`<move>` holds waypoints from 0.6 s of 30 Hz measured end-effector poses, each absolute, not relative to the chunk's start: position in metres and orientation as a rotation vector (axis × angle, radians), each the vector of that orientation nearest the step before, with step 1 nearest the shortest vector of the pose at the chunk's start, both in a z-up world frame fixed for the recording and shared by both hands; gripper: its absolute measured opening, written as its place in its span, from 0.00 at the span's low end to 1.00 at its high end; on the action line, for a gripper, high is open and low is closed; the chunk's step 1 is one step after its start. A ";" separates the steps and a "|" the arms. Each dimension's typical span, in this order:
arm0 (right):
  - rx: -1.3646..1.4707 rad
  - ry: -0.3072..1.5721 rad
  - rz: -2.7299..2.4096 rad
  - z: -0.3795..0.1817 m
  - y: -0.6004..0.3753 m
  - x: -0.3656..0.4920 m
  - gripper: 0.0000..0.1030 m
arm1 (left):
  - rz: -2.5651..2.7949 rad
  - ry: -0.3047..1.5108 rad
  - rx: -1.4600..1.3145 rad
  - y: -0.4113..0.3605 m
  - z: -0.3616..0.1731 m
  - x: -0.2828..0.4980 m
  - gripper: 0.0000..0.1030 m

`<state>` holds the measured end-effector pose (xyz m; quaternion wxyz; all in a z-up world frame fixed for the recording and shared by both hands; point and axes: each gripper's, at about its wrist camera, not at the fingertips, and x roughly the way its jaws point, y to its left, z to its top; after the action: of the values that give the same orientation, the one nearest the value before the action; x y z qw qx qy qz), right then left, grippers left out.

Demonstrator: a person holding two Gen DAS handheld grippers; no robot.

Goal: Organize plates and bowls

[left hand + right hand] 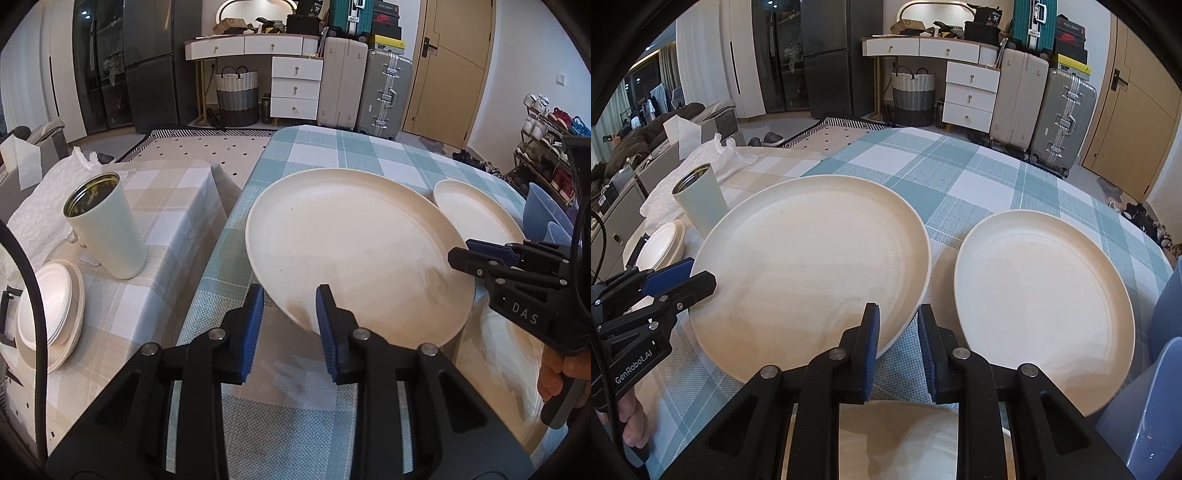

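Note:
A large cream plate point(351, 251) point(812, 266) hangs tilted above the teal-checked table point(332, 147). My left gripper point(290, 291) point(701, 273) is shut on its left rim. My right gripper point(898, 308) point(460, 249) is shut on the opposite rim. A second cream plate point(1041, 302) point(476, 214) lies flat on the cloth just to the right. A third cream plate point(905, 443) point(498, 369) sits low under the grippers, partly hidden. A stack of white bowls on plates point(48, 314) point(661, 247) rests on the beige-checked table to the left.
A pale green tumbler point(107, 229) point(701, 203) stands by the stack, with crumpled white paper point(44, 199) behind it. Blue bowls point(1145, 406) point(543, 214) sit at the table's right edge. Suitcases, drawers and a shoe rack line the far room.

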<state>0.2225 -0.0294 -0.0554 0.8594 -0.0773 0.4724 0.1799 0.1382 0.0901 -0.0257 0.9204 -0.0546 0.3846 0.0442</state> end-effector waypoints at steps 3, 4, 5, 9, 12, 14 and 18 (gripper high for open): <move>-0.164 0.975 0.376 -0.049 -0.031 0.218 0.21 | 0.089 0.773 -0.107 0.087 -0.017 0.132 0.25; -0.165 0.967 0.374 -0.046 -0.032 0.216 0.21 | 0.088 0.768 -0.105 0.086 -0.015 0.131 0.25; -0.166 0.961 0.373 -0.043 -0.033 0.213 0.21 | 0.087 0.763 -0.104 0.084 -0.012 0.129 0.25; -0.149 0.939 0.371 -0.030 -0.039 0.205 0.21 | 0.082 0.739 -0.094 0.077 0.001 0.118 0.25; -0.143 0.920 0.367 -0.021 -0.045 0.197 0.21 | 0.076 0.723 -0.082 0.071 0.011 0.111 0.25; -0.132 0.908 0.362 -0.014 -0.051 0.192 0.21 | 0.073 0.710 -0.072 0.065 0.018 0.106 0.25; -0.125 0.891 0.347 -0.003 -0.060 0.180 0.21 | 0.061 0.686 -0.061 0.051 0.031 0.093 0.25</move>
<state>0.1804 -0.0601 -0.0033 0.8859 -0.0602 0.4286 0.1669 0.0925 0.0512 0.0306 0.9408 -0.0297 0.3363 0.0297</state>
